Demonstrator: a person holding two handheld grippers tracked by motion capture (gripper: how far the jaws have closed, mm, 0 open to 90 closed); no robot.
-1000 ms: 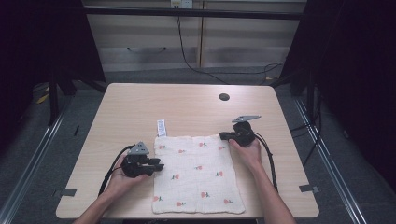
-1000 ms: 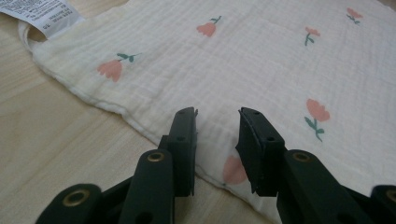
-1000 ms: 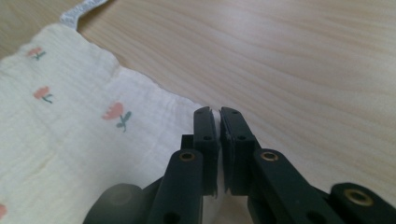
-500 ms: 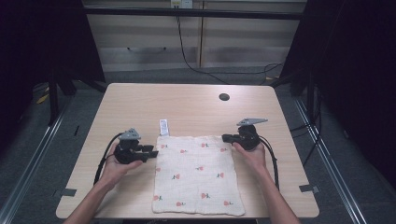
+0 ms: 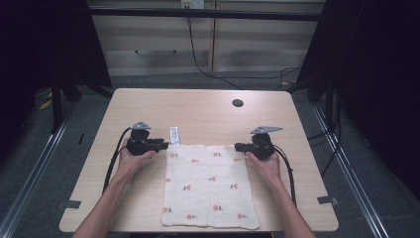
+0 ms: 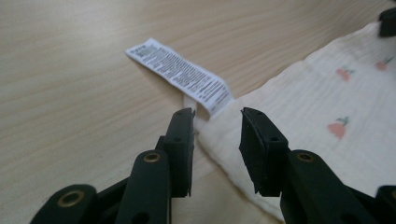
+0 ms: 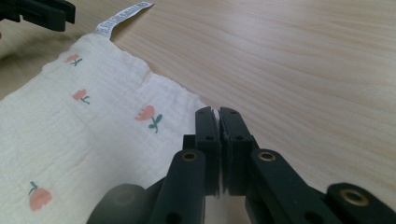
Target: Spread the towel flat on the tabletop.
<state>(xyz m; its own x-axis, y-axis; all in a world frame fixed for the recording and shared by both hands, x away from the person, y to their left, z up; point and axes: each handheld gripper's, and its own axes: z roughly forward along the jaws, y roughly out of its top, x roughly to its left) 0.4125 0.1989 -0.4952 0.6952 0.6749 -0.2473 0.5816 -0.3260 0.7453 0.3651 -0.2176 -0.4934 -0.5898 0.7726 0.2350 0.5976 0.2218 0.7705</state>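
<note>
Pinching the far right corner of the cloth [image 5: 208, 186] on the table [image 5: 148, 106], my right gripper [image 7: 215, 113] has its jaws closed. My left gripper [image 6: 215, 116] stands open around the far left corner, beside the label [image 6: 182, 74]. Since a second ago, it moved up from the cloth's left edge.

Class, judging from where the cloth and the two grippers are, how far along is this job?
Done: right gripper is shut on the cloth at its far right corner. In hand: left gripper, jaws open, straddles the far left corner by the label. Left: closing it and moving the flat cloth.
</note>
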